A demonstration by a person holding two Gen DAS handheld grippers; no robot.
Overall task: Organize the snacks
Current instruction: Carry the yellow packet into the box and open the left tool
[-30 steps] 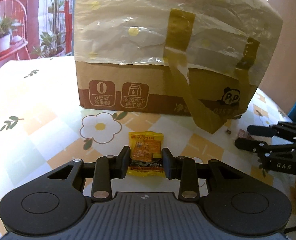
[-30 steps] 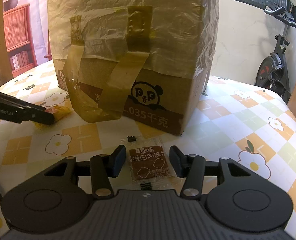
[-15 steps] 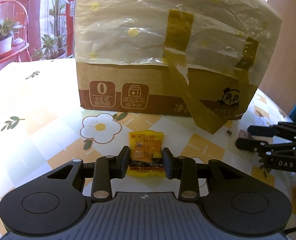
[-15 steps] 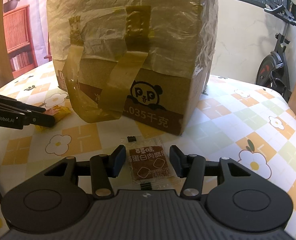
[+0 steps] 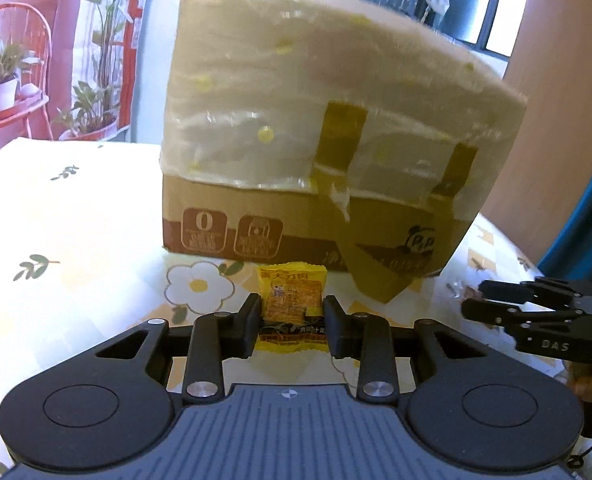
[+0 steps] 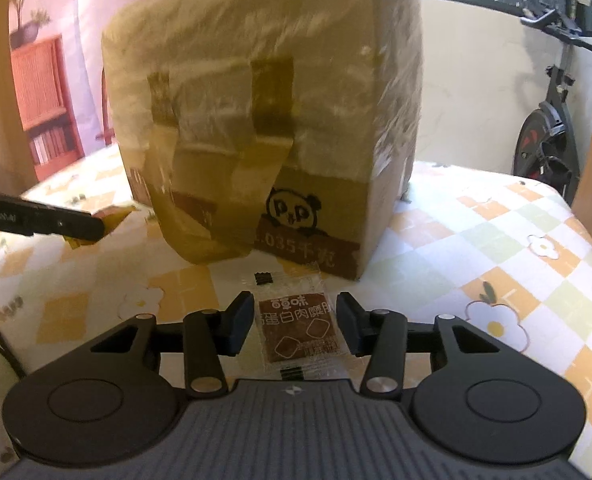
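A yellow snack packet point(image 5: 292, 304) is pinched between the pads of my left gripper point(image 5: 292, 328), held just off the floral tablecloth point(image 5: 56, 220). In the right wrist view that left gripper point(image 6: 80, 228) comes in from the left with the yellow packet point(image 6: 114, 216) at its tip. A brown snack packet point(image 6: 297, 330) in clear wrap lies on the cloth between the fingers of my right gripper point(image 6: 296, 328). Its jaws are closing, with a thin gap still beside the left pad. The right gripper point(image 5: 473, 296) also shows at the right of the left wrist view.
A cardboard box point(image 5: 296, 224) with a plastic bag point(image 5: 296, 80) pulled over its top stands right ahead of both grippers. A small black scrap point(image 6: 263, 278) lies by the brown packet. An exercise bike point(image 6: 547, 140) and a red chair point(image 5: 12, 80) stand beyond the table.
My left gripper has risen with the yellow packet, so the top of the box now shows. The right gripper's jaws have drawn in slightly around the brown packet.
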